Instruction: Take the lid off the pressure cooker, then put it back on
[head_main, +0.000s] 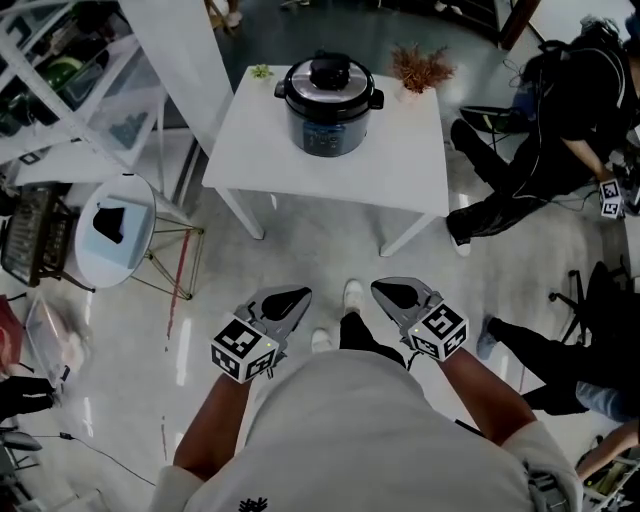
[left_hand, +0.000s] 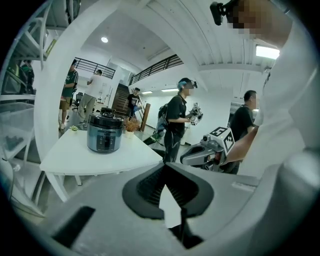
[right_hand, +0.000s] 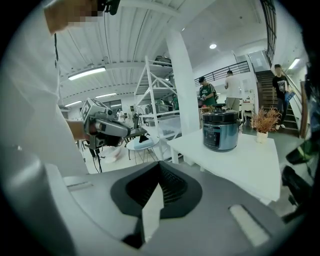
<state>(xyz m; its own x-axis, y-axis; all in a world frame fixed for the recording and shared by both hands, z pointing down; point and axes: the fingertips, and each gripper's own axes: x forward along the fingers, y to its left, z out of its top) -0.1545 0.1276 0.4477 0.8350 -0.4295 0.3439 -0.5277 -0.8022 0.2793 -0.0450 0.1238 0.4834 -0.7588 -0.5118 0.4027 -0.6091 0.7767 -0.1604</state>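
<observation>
While both hands sit close to the body, table (head_main: 400, 170) is well ahead, cooker (head_main: 328, 125) near its far edge, lid (head_main: 355, 88) seated on it. Left gripper (head_main: 295, 298) and right gripper (head_main: 388, 291): jaws together, nothing in them. Fits lid never lifted or already back on; can't separate. Knob (head_main: 330, 70) looks like the only narrow grab point.

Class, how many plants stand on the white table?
2: a small green plant at the table's far-left corner, a reddish dried plant at its far-right corner. None looks hidden.
</observation>
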